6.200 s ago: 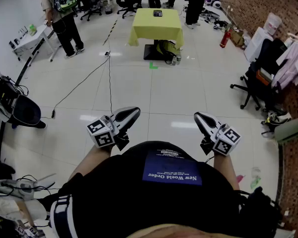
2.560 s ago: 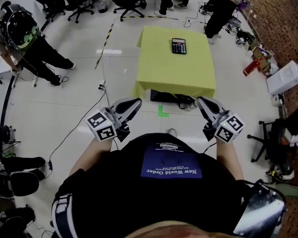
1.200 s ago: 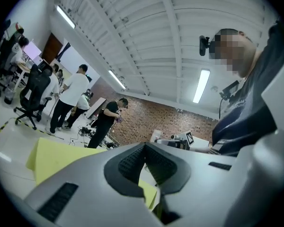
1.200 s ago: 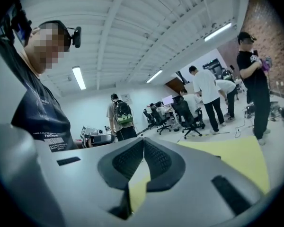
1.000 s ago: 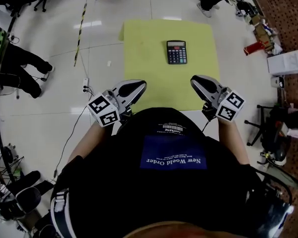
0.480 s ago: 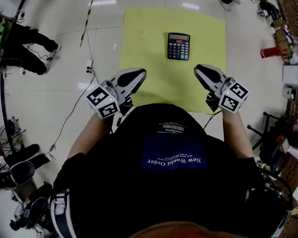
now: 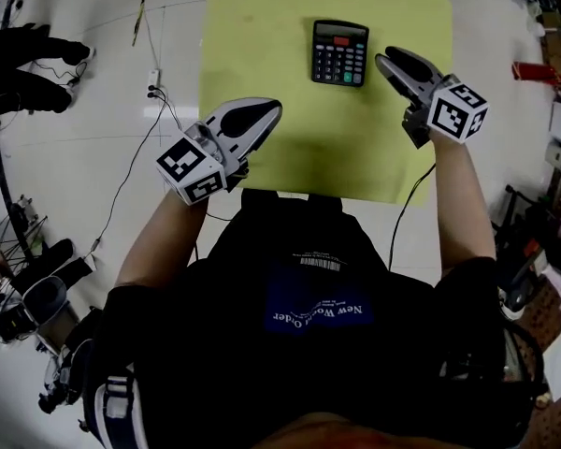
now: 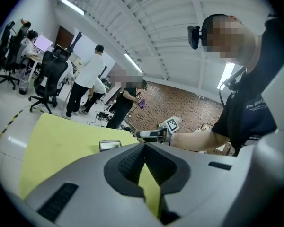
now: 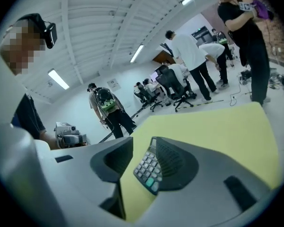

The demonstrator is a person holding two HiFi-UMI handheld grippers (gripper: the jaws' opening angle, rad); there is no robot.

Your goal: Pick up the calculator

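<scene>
A black calculator (image 7: 340,51) lies flat at the far middle of a table with a yellow cloth (image 7: 262,26). My right gripper (image 7: 385,60) hovers just off the calculator's right edge, pointing at the far side. Its jaws are opening. In the right gripper view the calculator's keys (image 9: 146,169) show through the gap of the right gripper (image 9: 143,143), and neither pad touches them. My left gripper (image 7: 269,108) hangs over the near left of the cloth, shut and empty. The left gripper view has the left gripper's tips (image 8: 144,148) together and the calculator (image 8: 110,145) further off.
White floor surrounds the table, with a cable (image 7: 154,92) on the left and a red object (image 7: 533,71) on the right. A person's dark legs (image 7: 28,64) are at the far left. Several people (image 9: 194,65) and office chairs (image 8: 49,79) stand further back.
The table has come much nearer. Both grippers have reached forward and down over the cloth, the right one up to the calculator's right edge.
</scene>
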